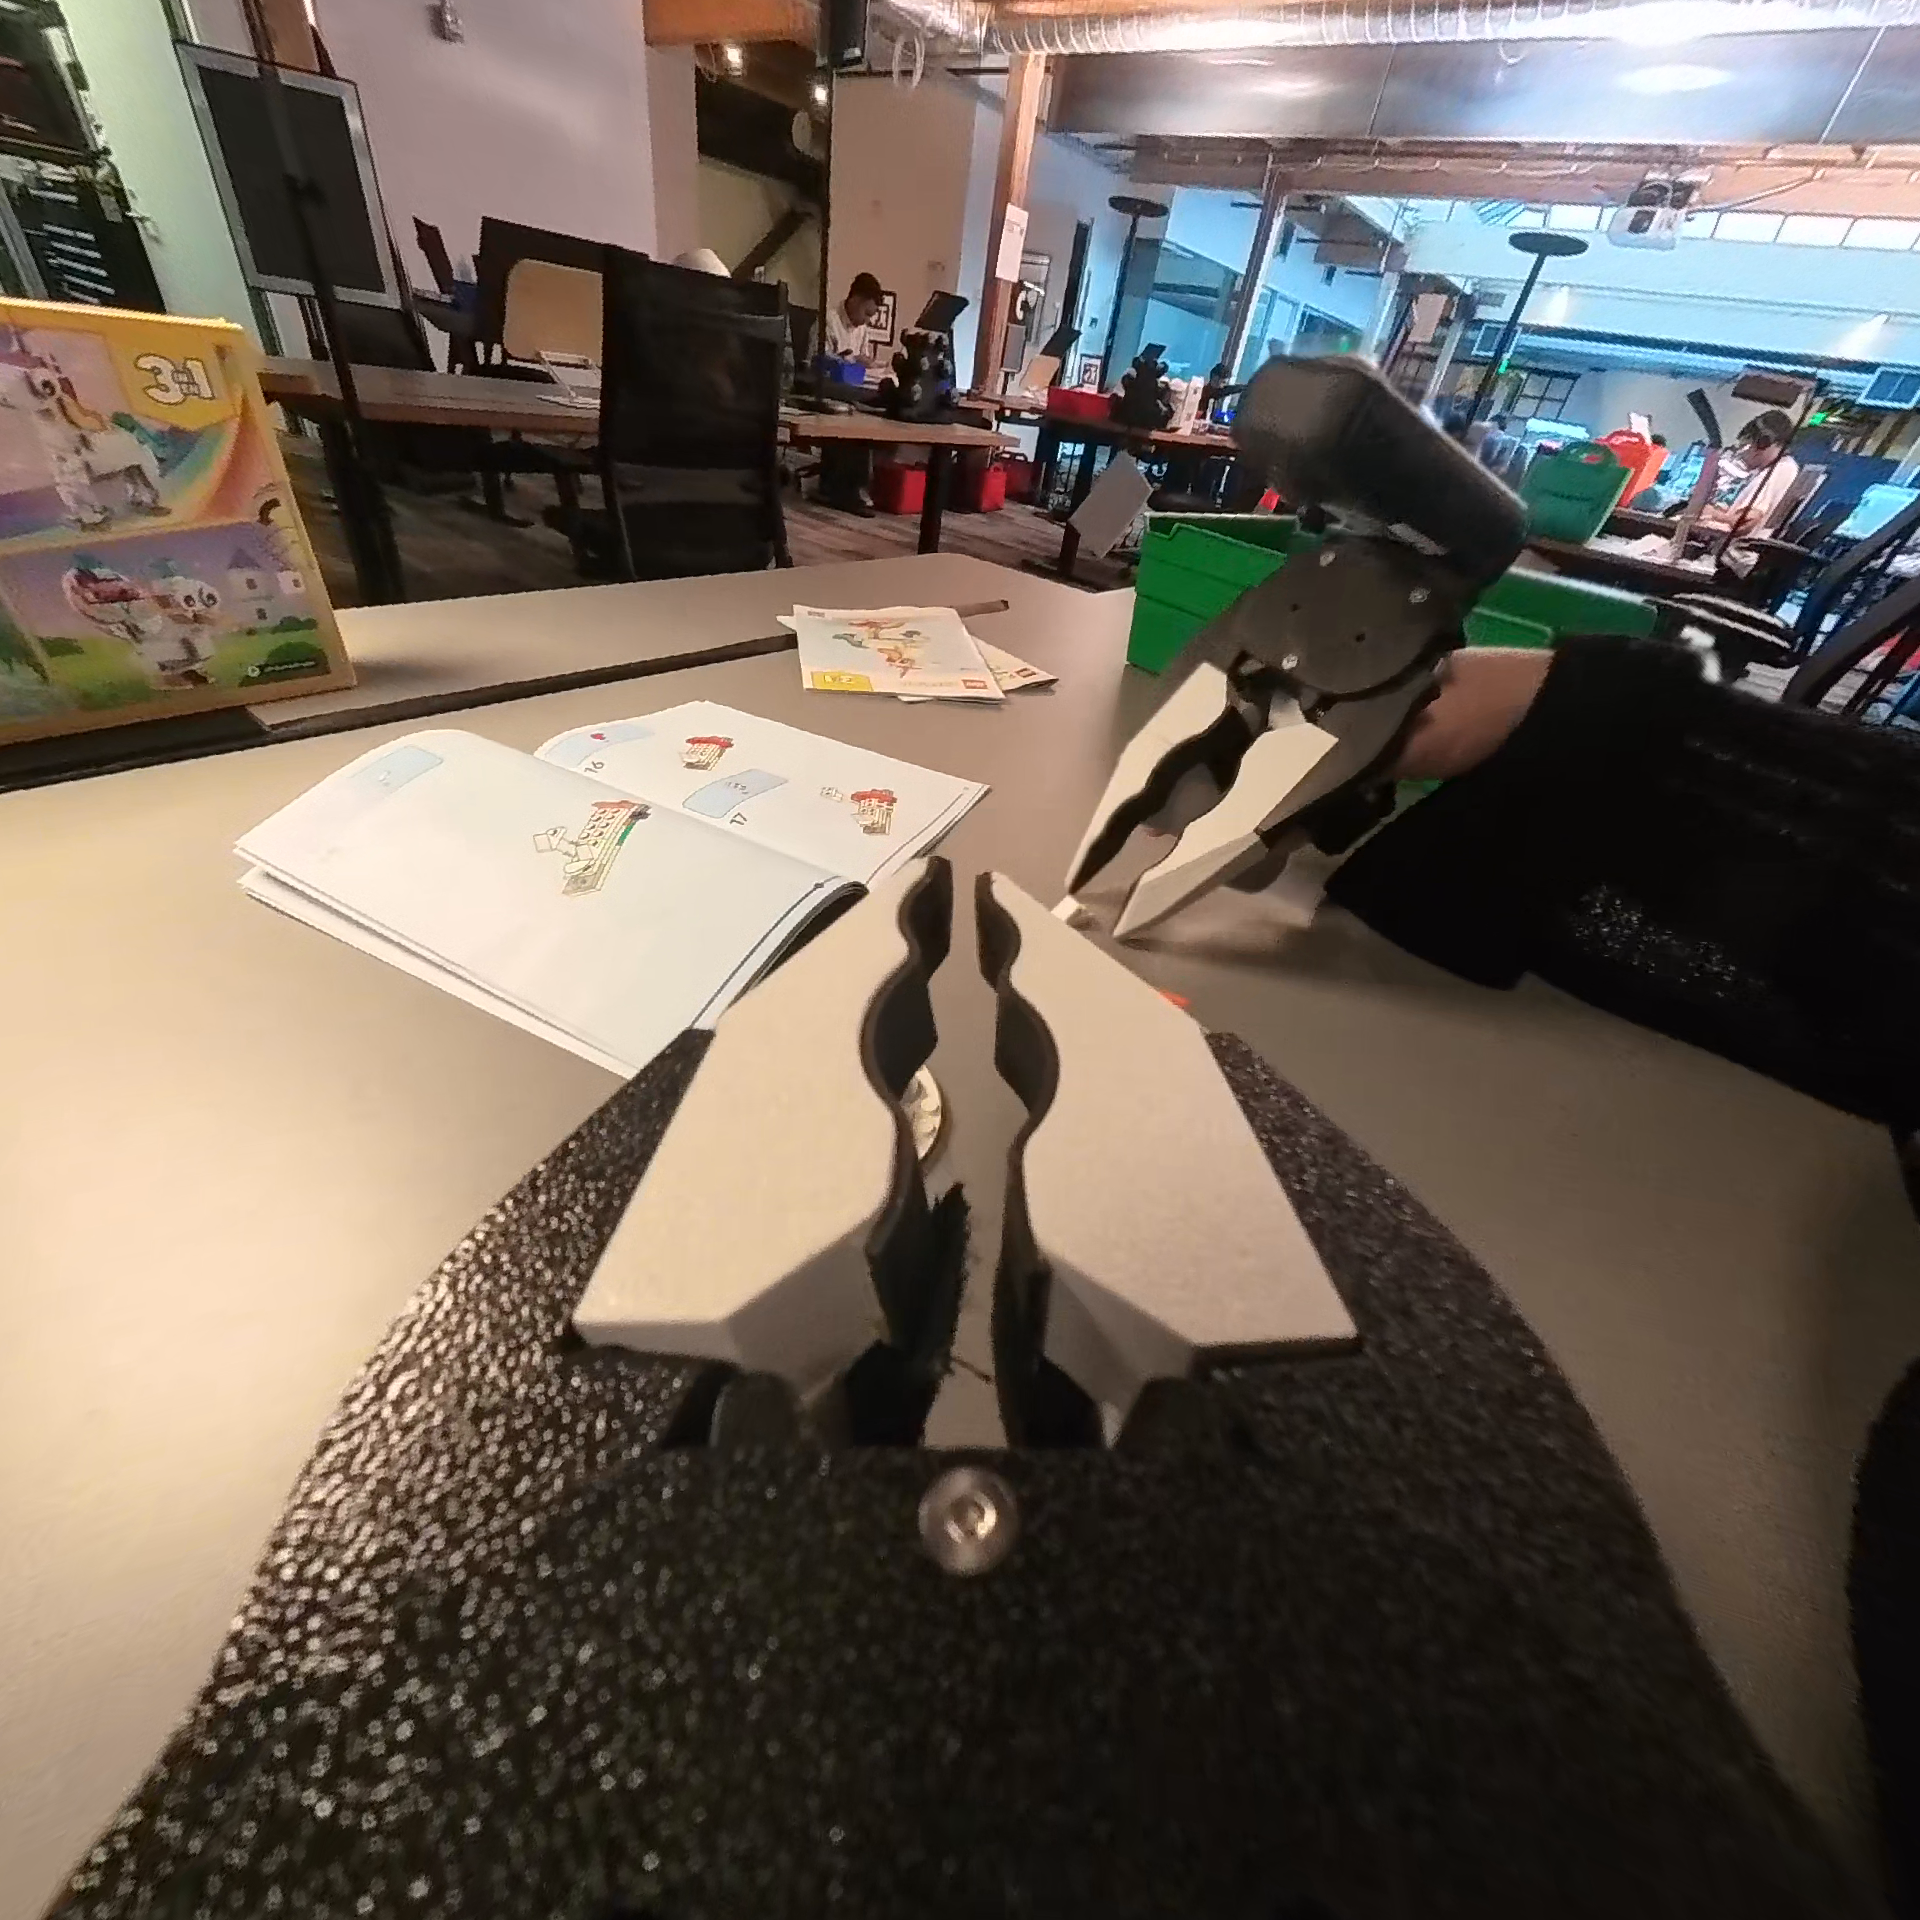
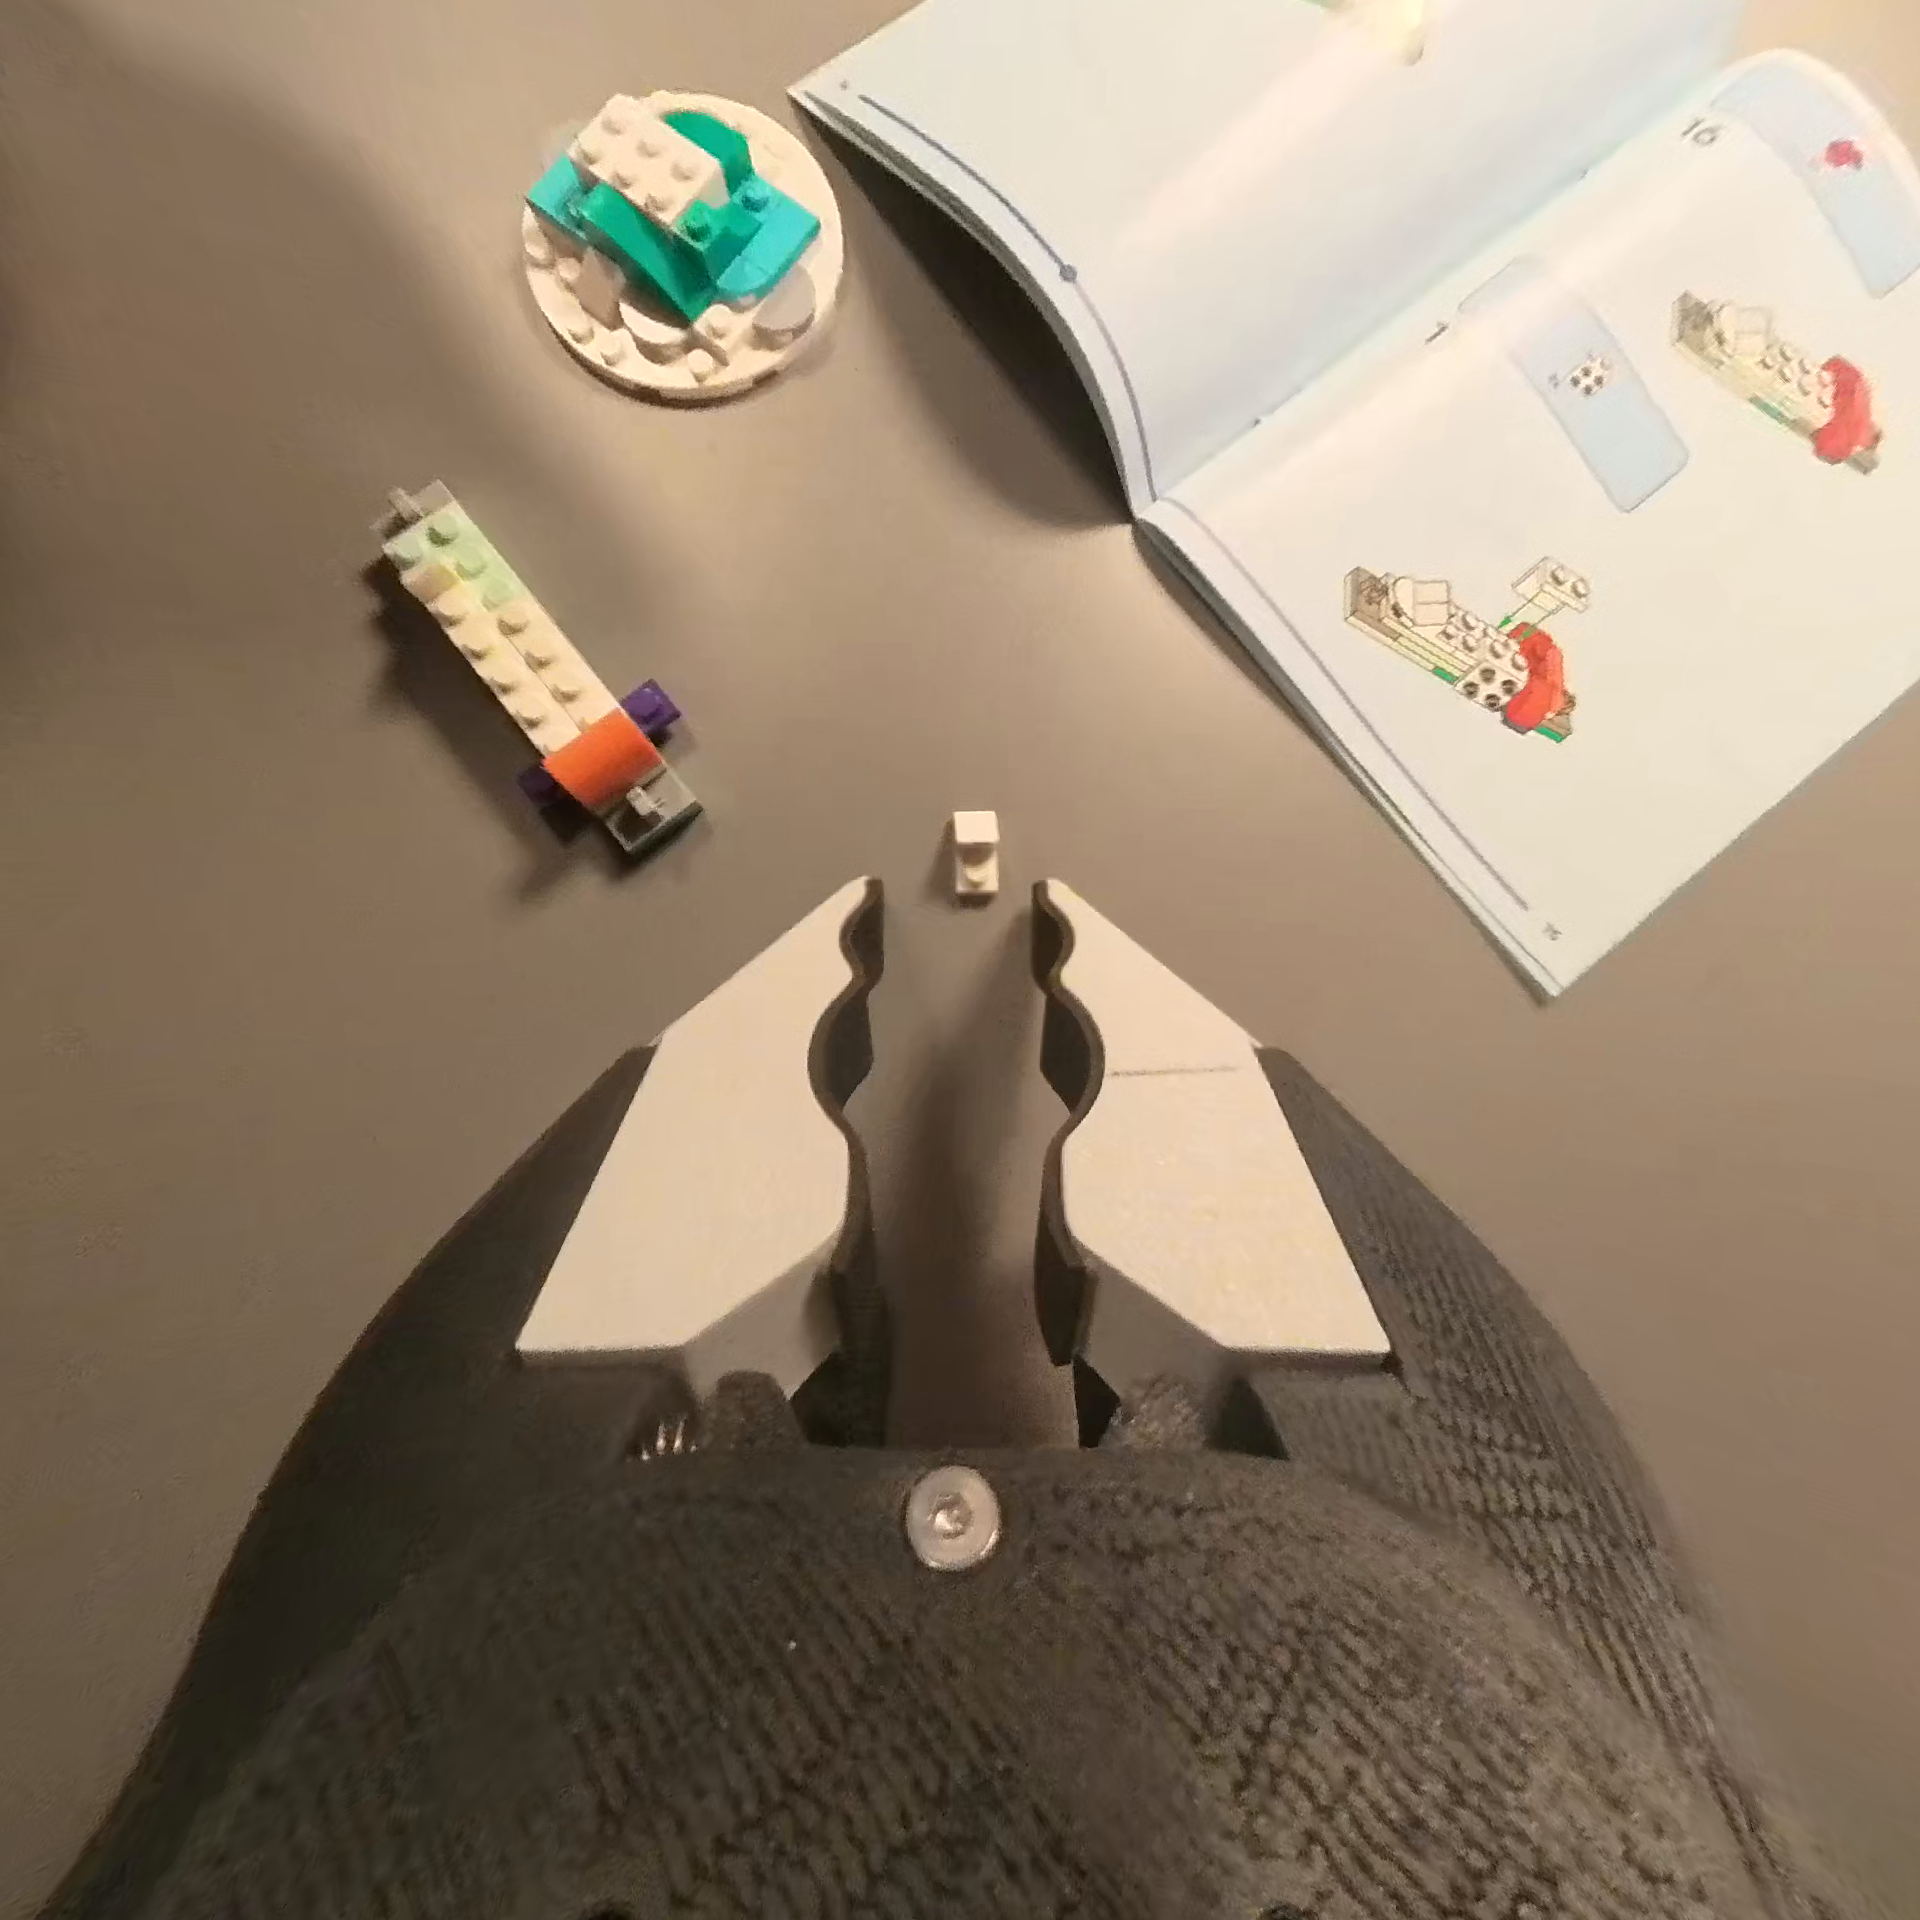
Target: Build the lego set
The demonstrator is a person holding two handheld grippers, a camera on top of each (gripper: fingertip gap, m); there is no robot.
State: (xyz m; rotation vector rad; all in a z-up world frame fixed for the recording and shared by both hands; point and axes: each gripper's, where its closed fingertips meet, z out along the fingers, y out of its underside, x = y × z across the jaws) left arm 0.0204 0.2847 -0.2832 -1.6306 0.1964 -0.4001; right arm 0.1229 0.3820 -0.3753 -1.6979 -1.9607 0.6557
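While our right gripper [image 2: 958, 899] hangs over the grey table [image 2: 260, 1039] with its fingers spread and nothing between them, a small white piece [image 2: 975, 854] lies flat just ahead of the tips, in line with the gap. Its long axis runs straight away from us, parallel to the fingers, with the single stud at the near end and the smooth block at the far end. Nothing lies between the tips and this piece.

To its left we see a long white build [image 2: 540, 665], lying on a slant: its pale green end points up and away, while the near end carries an orange curved part, purple bits to either side and a dark clear piece. Farther off sits a round white plate [image 2: 681, 244] bearing teal and white bricks. An open instruction booklet [image 2: 1455, 416] lies to the right, well apart from the small piece.

In the left wrist view, our left gripper [image 1: 961, 883] has its fingers drawn nearly together; whether they grasp anything we cannot tell, though a bit of white studded round plate shows below through the gap. Beyond it lie the booklet, two folded leaflets [image 1: 914, 655], the set's box [image 1: 145, 520] standing at the left, and a green bin [image 1: 1205, 592].
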